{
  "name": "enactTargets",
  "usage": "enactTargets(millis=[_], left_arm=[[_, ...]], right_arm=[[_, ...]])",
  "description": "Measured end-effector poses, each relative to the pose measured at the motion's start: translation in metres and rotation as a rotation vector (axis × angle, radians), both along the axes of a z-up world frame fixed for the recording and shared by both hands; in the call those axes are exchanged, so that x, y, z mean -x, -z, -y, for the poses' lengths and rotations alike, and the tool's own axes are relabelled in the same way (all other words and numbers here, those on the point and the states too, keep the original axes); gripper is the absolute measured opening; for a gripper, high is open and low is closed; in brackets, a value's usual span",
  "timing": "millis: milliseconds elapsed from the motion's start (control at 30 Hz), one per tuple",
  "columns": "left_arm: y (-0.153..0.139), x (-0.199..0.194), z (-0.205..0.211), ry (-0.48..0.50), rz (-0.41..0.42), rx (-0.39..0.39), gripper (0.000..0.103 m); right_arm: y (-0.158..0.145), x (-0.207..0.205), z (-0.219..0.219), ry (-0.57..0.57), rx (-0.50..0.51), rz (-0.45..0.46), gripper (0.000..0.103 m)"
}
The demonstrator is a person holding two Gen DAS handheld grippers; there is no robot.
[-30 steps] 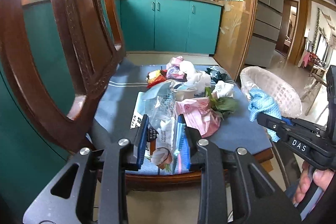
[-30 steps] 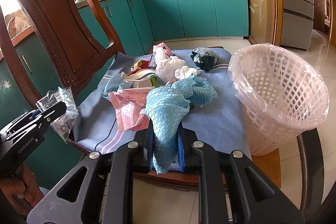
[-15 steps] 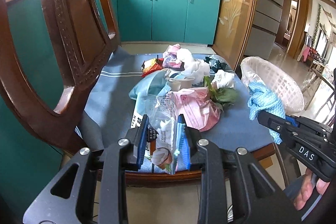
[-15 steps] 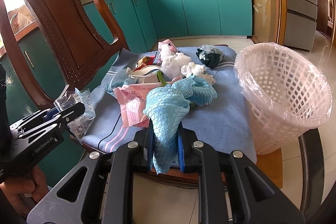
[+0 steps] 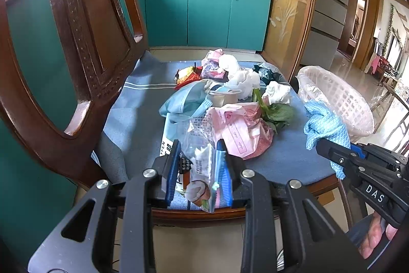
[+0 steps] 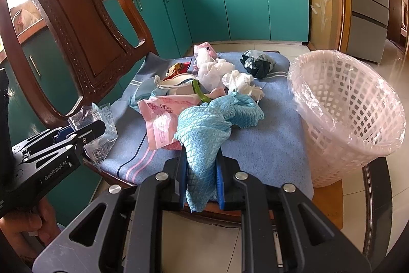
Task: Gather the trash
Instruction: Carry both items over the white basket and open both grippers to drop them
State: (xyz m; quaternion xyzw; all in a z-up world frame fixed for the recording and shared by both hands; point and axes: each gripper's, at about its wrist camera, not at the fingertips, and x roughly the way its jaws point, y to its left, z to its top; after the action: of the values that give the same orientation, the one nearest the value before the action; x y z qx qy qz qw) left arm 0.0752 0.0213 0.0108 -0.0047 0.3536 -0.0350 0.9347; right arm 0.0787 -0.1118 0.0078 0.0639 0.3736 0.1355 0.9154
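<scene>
My left gripper [image 5: 198,160] is shut on a clear plastic snack wrapper [image 5: 198,170], held above the near edge of the chair seat; both also show in the right wrist view [image 6: 97,129]. My right gripper [image 6: 202,165] is shut on a light blue waffle cloth [image 6: 209,124], also seen in the left wrist view [image 5: 324,124], just left of the white lined basket [image 6: 358,119]. A heap of trash lies on the blue seat cloth [image 6: 276,124]: a pink bag [image 5: 237,129], white tissues [image 6: 240,81], a dark bag [image 6: 258,63], a face mask [image 5: 184,101].
The carved wooden chair back [image 5: 84,42] rises close on the left. The white basket [image 5: 337,99] stands at the seat's right edge. Teal kitchen cabinets [image 5: 209,14] and tiled floor lie beyond. A glass door frame [image 5: 288,17] stands behind the chair.
Both grippers have drawn back and risen slightly from the seat, each still holding its item. The wrapper and the cloth keep their places in the jaws.
</scene>
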Motion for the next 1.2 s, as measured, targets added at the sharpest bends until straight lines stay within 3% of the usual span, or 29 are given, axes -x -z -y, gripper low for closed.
enactTargets(millis=[200,400,467,500,533,600,667,733,967,1100,1200], left_arm=[[-0.001,0.001,-0.001,-0.004,0.005,0.003,0.030],[0.000,0.001,-0.004,-0.010,0.002,0.006,0.030],[0.000,0.001,-0.004,-0.009,0.002,0.006,0.030],[0.001,0.001,-0.003,-0.006,-0.001,0.004,0.030],[0.002,0.000,-0.003,-0.004,-0.003,0.001,0.030],[0.003,0.000,-0.001,-0.002,-0.006,-0.003,0.030],[0.002,0.000,-0.001,0.000,-0.004,0.001,0.030],[0.002,0.000,0.001,0.001,0.002,0.000,0.030],[0.010,-0.004,0.011,0.018,-0.019,-0.020,0.030],[0.007,-0.006,0.033,0.083,-0.010,-0.010,0.030],[0.000,-0.013,0.066,0.163,-0.015,0.002,0.030]], right_arm=[[-0.010,-0.002,0.015,0.054,-0.004,0.049,0.018],[-0.041,-0.028,0.098,0.314,-0.035,0.153,0.018],[-0.040,-0.039,0.125,0.403,-0.024,0.160,0.030],[-0.034,-0.047,0.136,0.436,-0.009,0.135,0.055],[-0.028,-0.052,0.147,0.464,-0.017,0.103,0.068],[-0.023,-0.049,0.164,0.511,-0.087,0.075,0.069],[-0.028,-0.036,0.173,0.534,-0.145,0.112,0.075],[-0.036,-0.019,0.173,0.552,-0.142,0.177,0.086],[-0.043,-0.005,0.136,0.455,-0.065,0.215,0.086],[-0.053,0.008,0.144,0.501,-0.120,0.291,0.095],[-0.054,0.019,0.162,0.567,-0.183,0.331,0.095]])
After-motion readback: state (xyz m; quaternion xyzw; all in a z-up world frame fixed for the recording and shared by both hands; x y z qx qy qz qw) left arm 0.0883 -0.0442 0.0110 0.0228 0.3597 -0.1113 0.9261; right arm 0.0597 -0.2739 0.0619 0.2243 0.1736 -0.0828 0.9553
